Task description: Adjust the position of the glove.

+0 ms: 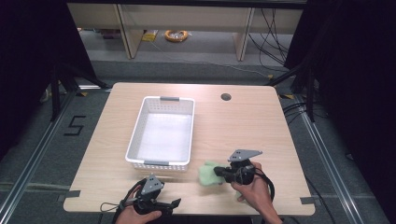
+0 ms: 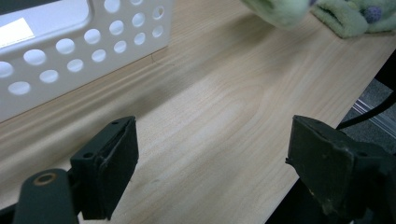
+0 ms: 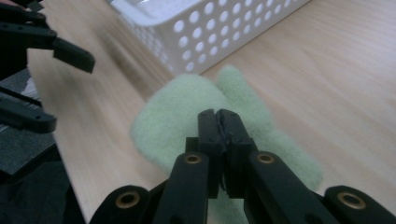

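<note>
Two hand-held tongs work over a pale wooden surface (image 1: 243, 121), seen from the high view and from each gripper view. The right tongs (image 1: 218, 171) sit near the front edge of the surface, to the right of centre, and point toward the left of the high view. Their jaws are pressed together on a fold of a light green fluffy cloth (image 1: 208, 172); in the right gripper view the right tongs (image 3: 218, 122) pinch the cloth (image 3: 187, 116) at the tips, with the fabric spreading out on both sides of them. Whether the cloth is resting on the surface or lifted just clear of it cannot be told.

A second green piece (image 2: 348, 16) with a small purple spot lies on the surface near the person's right hand (image 1: 254, 191), at the top right of the left gripper view; it is only partly seen.

A white perforated basket (image 1: 140, 128) stands on the surface left of centre, its near short wall just behind and to the left of the held cloth. The cloth lies outside the basket, close to its near right corner.

The left tongs (image 1: 173, 204) rest at the front edge of the surface, in front of the basket. Their jaws stand wide apart with bare wood between them, as the left gripper view shows.
</note>
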The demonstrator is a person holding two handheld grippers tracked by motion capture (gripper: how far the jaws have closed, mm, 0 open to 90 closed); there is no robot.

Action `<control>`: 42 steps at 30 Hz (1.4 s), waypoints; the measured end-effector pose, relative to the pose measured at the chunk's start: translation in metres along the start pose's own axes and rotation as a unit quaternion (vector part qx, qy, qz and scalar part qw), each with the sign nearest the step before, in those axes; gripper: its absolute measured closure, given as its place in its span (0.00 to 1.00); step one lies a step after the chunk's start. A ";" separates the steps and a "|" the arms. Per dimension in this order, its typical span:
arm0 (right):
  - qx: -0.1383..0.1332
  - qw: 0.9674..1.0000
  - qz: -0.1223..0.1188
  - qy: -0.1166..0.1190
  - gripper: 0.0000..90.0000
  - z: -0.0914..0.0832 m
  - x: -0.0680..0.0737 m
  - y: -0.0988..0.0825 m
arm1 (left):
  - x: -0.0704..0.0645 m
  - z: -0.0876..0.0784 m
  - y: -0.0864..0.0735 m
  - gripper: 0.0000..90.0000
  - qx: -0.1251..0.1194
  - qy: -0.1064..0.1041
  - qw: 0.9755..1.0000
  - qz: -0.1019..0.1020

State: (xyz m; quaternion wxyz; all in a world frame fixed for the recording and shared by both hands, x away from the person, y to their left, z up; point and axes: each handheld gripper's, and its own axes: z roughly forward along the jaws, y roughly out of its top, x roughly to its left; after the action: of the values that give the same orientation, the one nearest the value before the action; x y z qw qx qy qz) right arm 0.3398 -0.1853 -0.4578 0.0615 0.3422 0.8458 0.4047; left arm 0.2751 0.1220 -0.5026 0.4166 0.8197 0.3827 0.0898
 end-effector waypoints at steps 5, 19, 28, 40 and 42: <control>0.003 1.000 0.010 0.004 0.99 -0.001 0.012 -0.014 | 0.001 0.000 0.000 0.18 0.006 0.006 1.000 0.008; 0.017 0.999 0.044 0.004 0.98 0.013 0.018 -0.032 | -0.002 0.002 -0.001 0.18 0.001 -0.002 1.000 -0.007; 0.027 0.999 0.032 -0.005 0.80 0.012 0.019 -0.033 | -0.002 0.001 0.000 0.18 0.004 -0.004 1.000 0.000; 0.055 0.996 -0.023 -0.067 0.71 -0.043 -0.013 -0.046 | -0.001 0.002 -0.001 0.18 0.005 -0.001 1.000 0.006; 0.060 0.995 -0.030 -0.070 0.71 -0.046 -0.014 -0.049 | -0.001 0.002 -0.001 0.18 0.005 -0.001 1.000 0.006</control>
State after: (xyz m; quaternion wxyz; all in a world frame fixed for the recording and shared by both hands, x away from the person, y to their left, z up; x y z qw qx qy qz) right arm 0.3069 -0.2451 -0.4657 0.1119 0.3470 0.8723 0.3259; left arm 0.2749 0.1202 -0.5040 0.4123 0.8243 0.3775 0.0895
